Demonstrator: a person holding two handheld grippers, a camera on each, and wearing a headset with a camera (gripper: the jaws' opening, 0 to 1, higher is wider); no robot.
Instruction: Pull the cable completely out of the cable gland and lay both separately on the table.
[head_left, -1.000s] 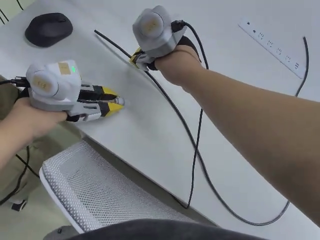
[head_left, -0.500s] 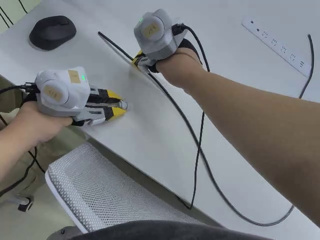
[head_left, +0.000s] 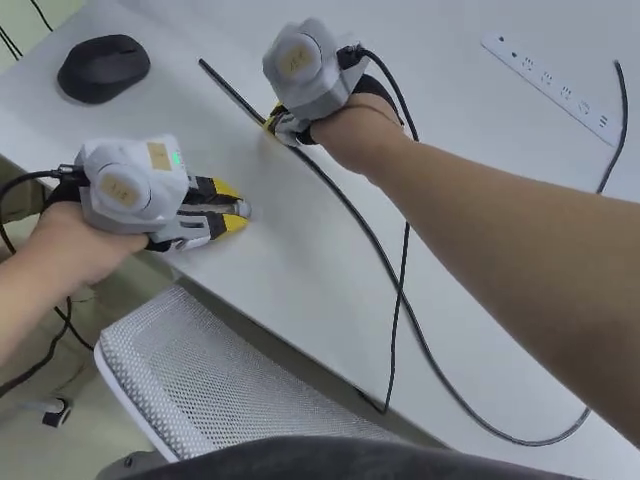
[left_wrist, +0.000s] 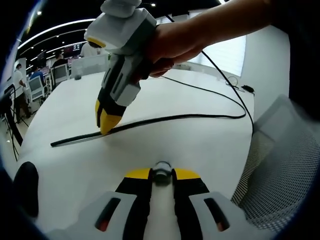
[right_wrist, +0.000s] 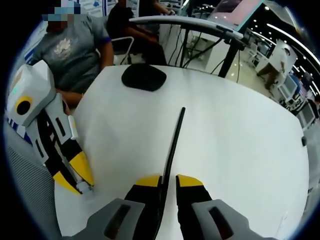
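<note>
A small grey cable gland (left_wrist: 161, 170) sits pinched between the yellow tips of my left gripper (left_wrist: 161, 176), just above the white table (head_left: 300, 270) near its front edge. In the head view the left gripper (head_left: 236, 212) holds the gland (head_left: 245, 208) clear of the cable. The long black cable (head_left: 350, 215) lies on the table. My right gripper (head_left: 274, 124) is shut on it near its free end. In the right gripper view the cable (right_wrist: 175, 135) runs out from between the shut jaws of the right gripper (right_wrist: 169, 181).
A black mouse (head_left: 103, 67) lies at the table's far left. A white power strip (head_left: 550, 95) lies at the far right. A grey mesh chair (head_left: 200, 380) stands below the table's front edge. People sit beyond the table (right_wrist: 75, 50).
Only the head camera has shifted slightly. Both grippers hold their places and their grips.
</note>
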